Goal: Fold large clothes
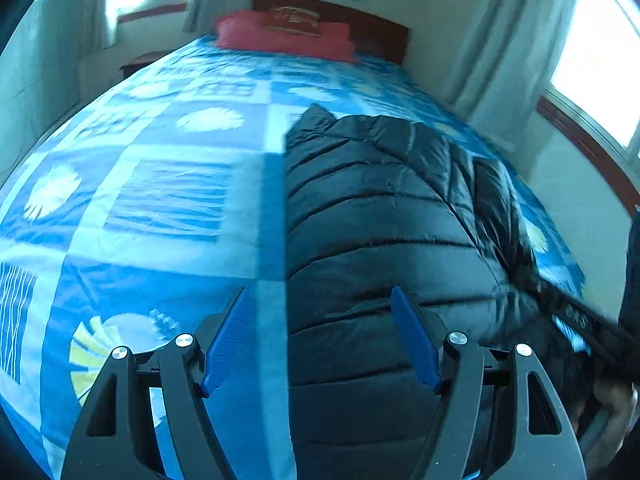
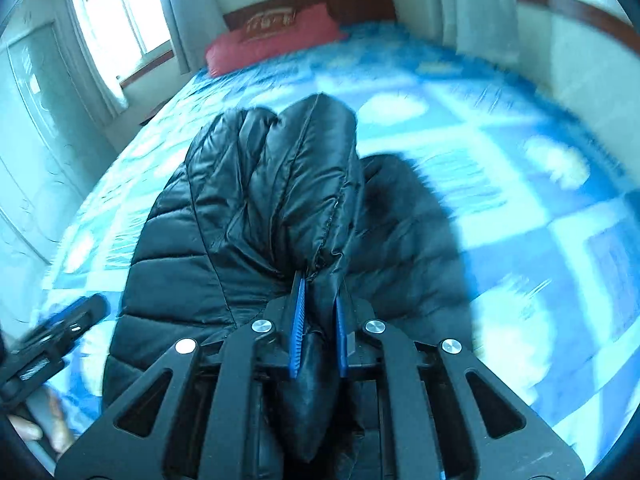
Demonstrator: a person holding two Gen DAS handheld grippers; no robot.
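Observation:
A black quilted puffer jacket (image 1: 384,216) lies on a blue patterned bedspread (image 1: 160,200). My left gripper (image 1: 320,300) is open and empty, hovering over the jacket's left edge near its hem. My right gripper (image 2: 320,284) is shut on a bunched fold of the jacket (image 2: 280,184) and lifts it above the rest of the garment. The right gripper also shows at the right edge of the left wrist view (image 1: 576,316). The left gripper shows at the left edge of the right wrist view (image 2: 60,328).
A red pillow (image 1: 284,34) lies at the dark wooden headboard (image 1: 360,24). Curtained windows (image 1: 600,60) stand on both sides. A white wardrobe (image 2: 28,140) stands left of the bed. The bedspread (image 2: 500,200) stretches right of the jacket.

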